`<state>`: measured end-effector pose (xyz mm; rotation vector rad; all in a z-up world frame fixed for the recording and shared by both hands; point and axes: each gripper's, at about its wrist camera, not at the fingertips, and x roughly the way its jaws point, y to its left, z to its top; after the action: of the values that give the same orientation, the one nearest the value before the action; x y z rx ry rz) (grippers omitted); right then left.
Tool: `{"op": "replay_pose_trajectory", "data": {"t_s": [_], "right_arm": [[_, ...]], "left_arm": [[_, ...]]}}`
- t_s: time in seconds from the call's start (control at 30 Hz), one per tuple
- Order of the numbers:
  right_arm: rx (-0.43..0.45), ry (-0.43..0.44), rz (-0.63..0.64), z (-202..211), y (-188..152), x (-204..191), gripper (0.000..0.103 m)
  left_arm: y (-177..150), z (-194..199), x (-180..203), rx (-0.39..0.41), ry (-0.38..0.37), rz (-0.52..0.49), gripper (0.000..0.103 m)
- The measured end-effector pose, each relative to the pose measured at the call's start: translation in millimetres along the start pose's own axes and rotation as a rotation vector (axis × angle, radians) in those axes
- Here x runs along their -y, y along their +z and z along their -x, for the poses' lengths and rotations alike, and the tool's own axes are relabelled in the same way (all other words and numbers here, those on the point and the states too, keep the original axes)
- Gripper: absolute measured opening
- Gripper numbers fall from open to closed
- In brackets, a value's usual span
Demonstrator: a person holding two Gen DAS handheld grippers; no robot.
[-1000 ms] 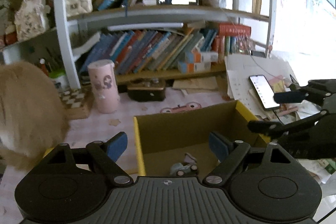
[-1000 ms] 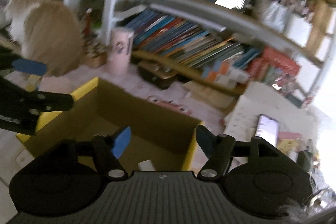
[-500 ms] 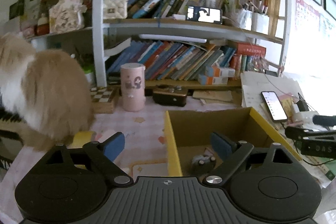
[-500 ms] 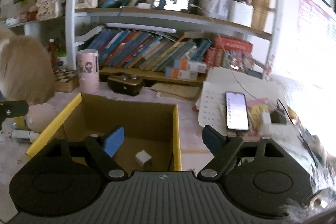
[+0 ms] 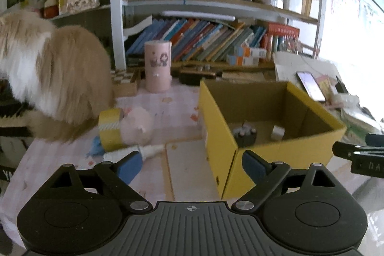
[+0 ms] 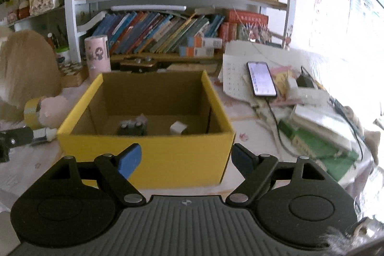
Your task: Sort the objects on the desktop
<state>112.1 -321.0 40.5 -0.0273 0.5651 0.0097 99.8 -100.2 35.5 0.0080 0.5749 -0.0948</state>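
Left gripper: jaws spread wide, nothing between the blue pads; they have just been opening a little further. It is seen low centre of the left wrist view, with the near left corner of the yellow box behind the gap.

Right gripper: jaws also wide apart and empty, having opened within the last second. The front wall of the box is framed between its pads, not touched.

Box contents: a small dark toy-like item and a small white cube are seen on the cardboard floor, near each other but apart. Exact type of the dark item cannot be told.

Outside the box, centre left of the left wrist view: a yellow tape roll touching a pink plush, and a white tube lying flat just in front of them. A blue scrap beside the roll is too blurred to identify.

A fluffy cat is at the left edge. A pink cylinder stands upright before the bookshelf. A phone, screen lit, lies on papers at the right.
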Motion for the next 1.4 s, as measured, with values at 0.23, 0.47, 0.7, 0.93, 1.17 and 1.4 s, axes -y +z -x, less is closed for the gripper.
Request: {"op": "replay_pose_trajectory", "data": {"t_s": [0.23,0.47,0.7,0.93,1.17,1.4], "right_arm": [[-0.046,0.006,-0.029,14.3,-23.8,-32.5,0.081],[-0.101,0.029,-0.022,24.5,-44.6,-68.7,0.081],[-0.145,0.065,-0.004,36.1,-63.7,-102.4,0.081],[-0.176,0.080,0.006,42.0,-74.5,-124.9,0.081],[-0.187,0.095,0.016,46.7,-80.5,-141.6,0.081],[-0.181,0.128,0.039,49.7,-81.7,-159.5,0.078]], "left_arm": [[-25.0,10.2,-15.0,-0.053,-0.002,-0.016,0.093],[-41.6,18.3,-32.5,-0.091,0.000,-0.019,0.093],[-58.2,27.3,-47.4,-0.130,-0.010,-0.031,0.093],[-69.0,38.0,-65.3,-0.145,-0.008,-0.024,0.093],[-76.9,46.8,-82.0,-0.155,0.002,-0.008,0.093],[-80.2,53.5,-97.6,-0.151,0.025,0.011,0.093]]}}
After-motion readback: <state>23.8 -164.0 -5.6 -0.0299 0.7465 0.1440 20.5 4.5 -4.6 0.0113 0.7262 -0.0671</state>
